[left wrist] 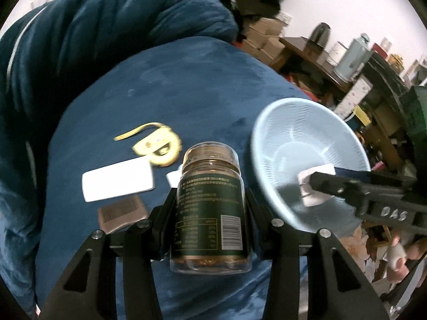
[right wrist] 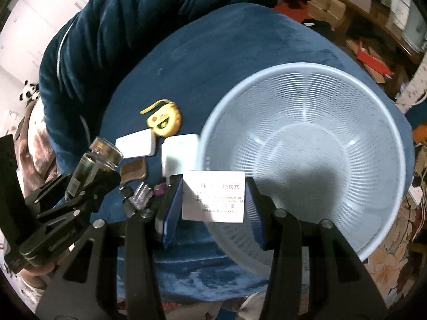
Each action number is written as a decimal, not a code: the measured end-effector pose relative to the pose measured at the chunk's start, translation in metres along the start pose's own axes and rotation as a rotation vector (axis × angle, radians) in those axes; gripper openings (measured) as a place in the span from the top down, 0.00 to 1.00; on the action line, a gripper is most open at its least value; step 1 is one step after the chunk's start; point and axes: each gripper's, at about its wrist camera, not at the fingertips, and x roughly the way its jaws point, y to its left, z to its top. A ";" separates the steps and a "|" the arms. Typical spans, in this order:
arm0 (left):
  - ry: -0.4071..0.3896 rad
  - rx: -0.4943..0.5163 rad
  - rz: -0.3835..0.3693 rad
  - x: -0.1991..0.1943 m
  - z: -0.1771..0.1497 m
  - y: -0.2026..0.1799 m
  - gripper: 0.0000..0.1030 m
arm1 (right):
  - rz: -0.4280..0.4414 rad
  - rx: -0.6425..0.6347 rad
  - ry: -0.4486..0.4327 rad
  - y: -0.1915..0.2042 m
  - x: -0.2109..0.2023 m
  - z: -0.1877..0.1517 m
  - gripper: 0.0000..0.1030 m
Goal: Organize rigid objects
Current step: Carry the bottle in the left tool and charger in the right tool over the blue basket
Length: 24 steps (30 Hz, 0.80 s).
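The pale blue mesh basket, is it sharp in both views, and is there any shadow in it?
Left wrist view: the pale blue mesh basket has a motion-smeared rim. Right wrist view: its ribs are crisp and a dark shadow falls inside, beyond the white charger block held by the right gripper.

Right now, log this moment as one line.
left gripper: shut on jar | right gripper: shut on charger, over basket rim
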 end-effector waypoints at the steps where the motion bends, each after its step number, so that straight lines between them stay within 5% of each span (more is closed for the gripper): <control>1: 0.004 0.007 -0.010 0.003 0.002 -0.007 0.54 | -0.010 0.006 0.003 -0.004 0.000 0.000 0.55; 24: 0.096 0.112 -0.122 0.062 0.022 -0.107 0.54 | -0.135 0.160 0.043 -0.106 0.003 0.001 0.55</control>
